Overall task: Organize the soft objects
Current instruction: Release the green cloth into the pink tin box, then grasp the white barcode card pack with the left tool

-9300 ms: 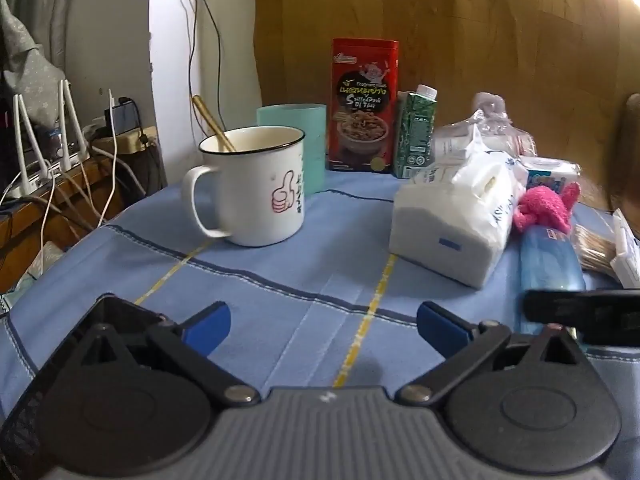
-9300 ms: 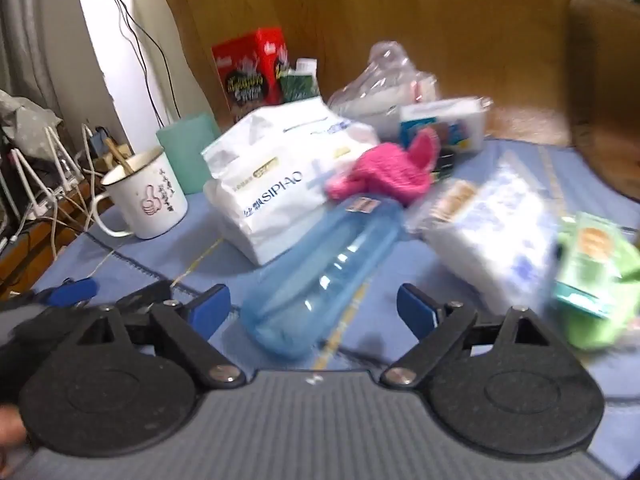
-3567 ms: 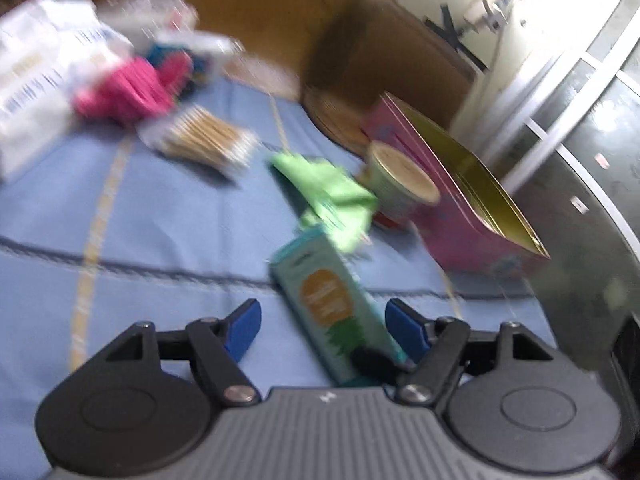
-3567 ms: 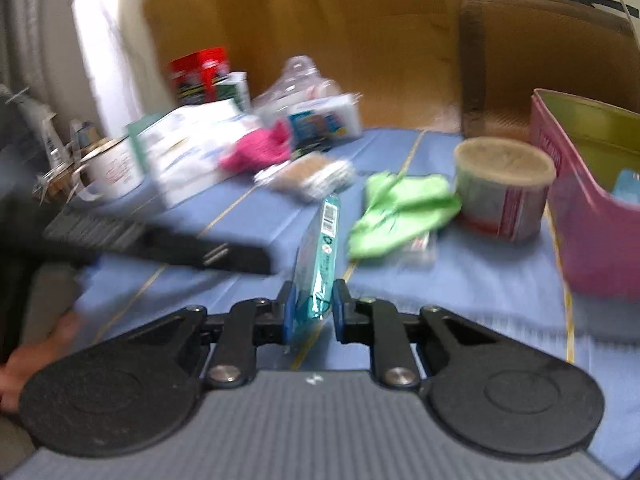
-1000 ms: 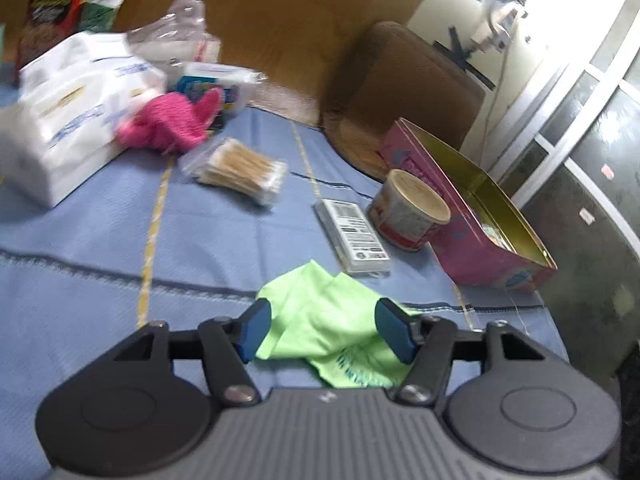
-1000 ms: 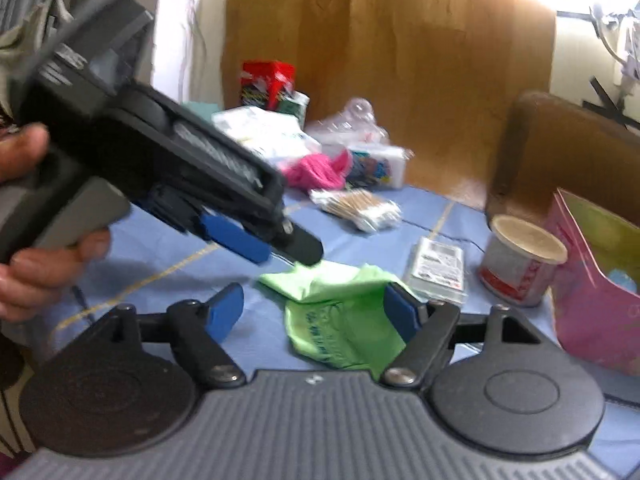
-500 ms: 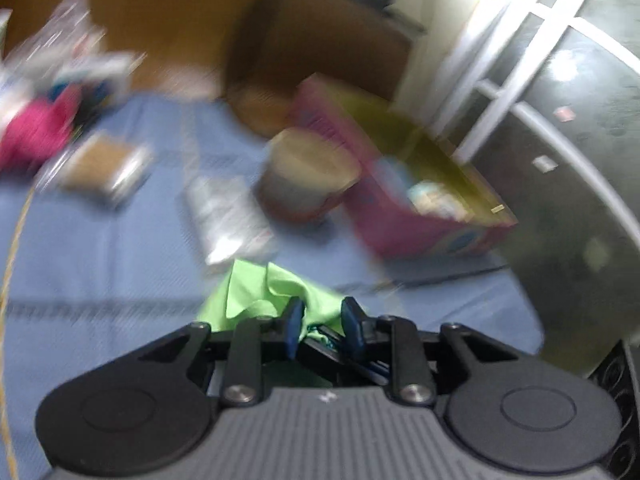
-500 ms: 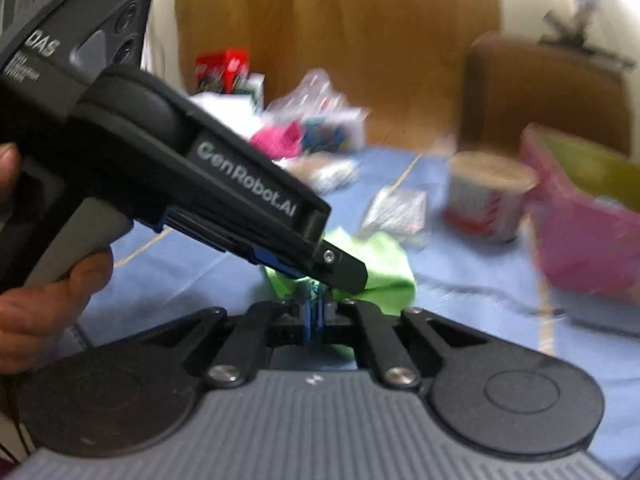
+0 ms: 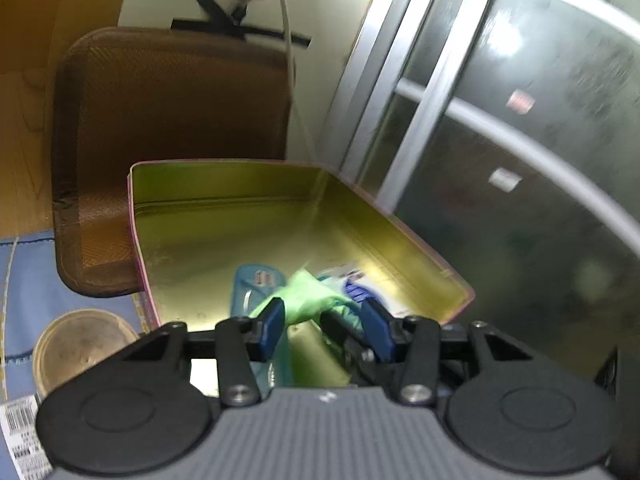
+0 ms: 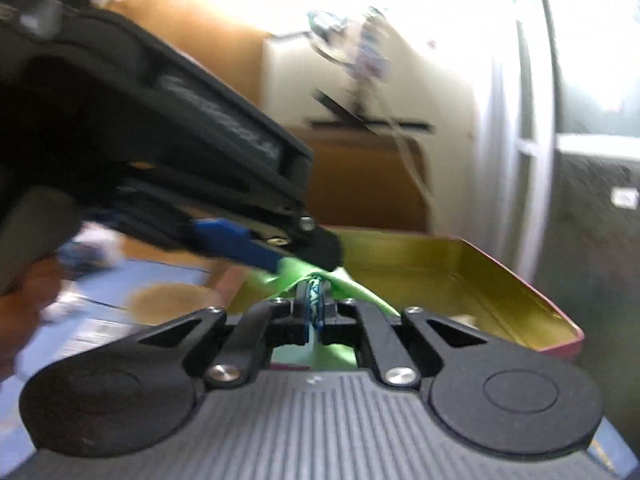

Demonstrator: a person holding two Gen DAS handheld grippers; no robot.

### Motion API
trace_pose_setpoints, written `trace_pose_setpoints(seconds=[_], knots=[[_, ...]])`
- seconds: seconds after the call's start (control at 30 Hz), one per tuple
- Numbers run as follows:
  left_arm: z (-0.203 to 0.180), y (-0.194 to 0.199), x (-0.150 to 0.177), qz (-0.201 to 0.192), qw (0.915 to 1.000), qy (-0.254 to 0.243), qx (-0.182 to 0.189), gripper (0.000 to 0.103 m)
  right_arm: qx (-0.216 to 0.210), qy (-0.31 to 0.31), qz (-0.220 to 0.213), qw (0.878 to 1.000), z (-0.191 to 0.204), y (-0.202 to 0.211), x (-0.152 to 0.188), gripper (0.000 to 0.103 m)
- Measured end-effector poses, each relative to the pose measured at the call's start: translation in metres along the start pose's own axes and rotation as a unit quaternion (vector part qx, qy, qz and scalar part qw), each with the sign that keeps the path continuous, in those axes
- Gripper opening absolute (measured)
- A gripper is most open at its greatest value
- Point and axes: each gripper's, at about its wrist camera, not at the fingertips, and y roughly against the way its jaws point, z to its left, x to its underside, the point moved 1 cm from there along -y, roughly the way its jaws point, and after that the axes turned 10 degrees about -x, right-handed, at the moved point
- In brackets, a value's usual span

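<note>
The green cloth (image 9: 308, 296) hangs bunched over the open pink tin (image 9: 224, 188) with its gold inside. My left gripper (image 9: 323, 326) is above the tin's near end. Its jaws are opening, and the cloth lies between the blue pads (image 9: 272, 322) without being squeezed. In the right wrist view my right gripper (image 10: 316, 304) pinches a fold of the green cloth (image 10: 356, 286). Its jaws are just starting to open, but the pads still press on the cloth. The left gripper's blue finger (image 10: 236, 242) reaches in from the left and touches the cloth. A blue bottle (image 9: 252, 284) lies inside the tin (image 10: 500, 280).
A round tub with a beige lid (image 9: 80, 344) stands left of the tin on the blue tablecloth (image 9: 28, 280). A barcoded pack (image 9: 20, 428) lies beside it. A brown chair back (image 9: 172, 120) rises behind the tin. A glass door (image 9: 520, 160) fills the right. A hand (image 10: 24, 300) holds the left gripper.
Both grippers have carried the green cloth off the tablecloth and to the right, over the tin. The left jaws, shut on it half a second ago, have parted.
</note>
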Motion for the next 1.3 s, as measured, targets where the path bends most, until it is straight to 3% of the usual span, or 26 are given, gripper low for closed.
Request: trace_pose_setpoints(seconds=[0.1, 0.17, 0.27, 0.37, 0.47, 0.57, 0.67, 0.73, 0.83, 0.9, 0.97, 1.03, 1.1, 1.2, 1.27, 1.3], knots=[[0.008, 0.008, 0.009, -0.004, 0.9999, 0.006, -0.011, 0.043, 0.034, -0.013, 0.026, 0.999, -0.021, -0.014, 0.007, 0.045], [0.019, 0.031, 0.017, -0.018, 0.9998, 0.008, -0.004, 0.043, 0.029, -0.04, 0.005, 0.999, -0.028, -0.003, 0.011, 0.045], [0.042, 0.065, 0.037, -0.027, 0.9992, 0.02, -0.024, 0.044, 0.005, -0.084, -0.03, 0.996, -0.026, 0.027, 0.017, 0.044], [0.084, 0.094, 0.069, -0.008, 0.9954, 0.044, -0.084, 0.045, -0.062, -0.11, -0.036, 0.991, -0.002, 0.051, 0.023, 0.045], [0.131, 0.112, 0.098, 0.021, 0.9865, 0.076, -0.143, 0.045, -0.15, -0.1, 0.007, 0.984, 0.035, 0.037, 0.031, 0.045], [0.171, 0.126, 0.125, 0.044, 0.9761, 0.122, -0.174, 0.045, -0.214, -0.076, 0.072, 0.971, 0.084, 0.014, 0.033, 0.044], [0.196, 0.14, 0.14, 0.037, 0.9702, 0.162, -0.176, 0.045, -0.223, -0.057, 0.121, 0.966, 0.119, -0.02, 0.029, 0.053], [0.204, 0.147, 0.143, 0.031, 0.9678, 0.179, -0.174, 0.046, -0.227, -0.044, 0.139, 0.963, 0.139, -0.043, 0.026, 0.065], [0.206, 0.153, 0.146, 0.03, 0.9683, 0.182, -0.168, 0.046, -0.199, -0.016, 0.169, 0.965, 0.164, -0.072, 0.024, 0.071], [0.205, 0.154, 0.146, 0.032, 0.969, 0.191, -0.153, 0.048, -0.204, -0.028, 0.168, 0.964, 0.165, -0.076, 0.023, 0.068], [0.202, 0.154, 0.149, 0.033, 0.9694, 0.204, -0.132, 0.056, -0.212, -0.052, 0.172, 0.961, 0.161, -0.074, 0.023, 0.053], [0.197, 0.151, 0.148, 0.036, 0.9709, 0.21, -0.109, 0.058, -0.237, -0.077, 0.176, 0.952, 0.154, -0.061, 0.024, 0.018], [0.191, 0.147, 0.147, 0.041, 0.9726, 0.211, -0.088, 0.058, -0.25, -0.086, 0.189, 0.946, 0.151, -0.049, 0.03, 0.003], [0.183, 0.142, 0.145, 0.04, 0.9727, 0.205, -0.101, 0.058, -0.253, -0.059, 0.179, 0.949, 0.154, -0.032, 0.038, 0.003], [0.183, 0.144, 0.142, 0.032, 0.9704, 0.212, -0.111, 0.058, -0.25, -0.049, 0.166, 0.953, 0.153, -0.025, 0.035, 0.009], [0.185, 0.148, 0.14, 0.023, 0.9692, 0.217, -0.113, 0.058, -0.247, -0.048, 0.163, 0.954, 0.153, -0.026, 0.033, 0.017]])
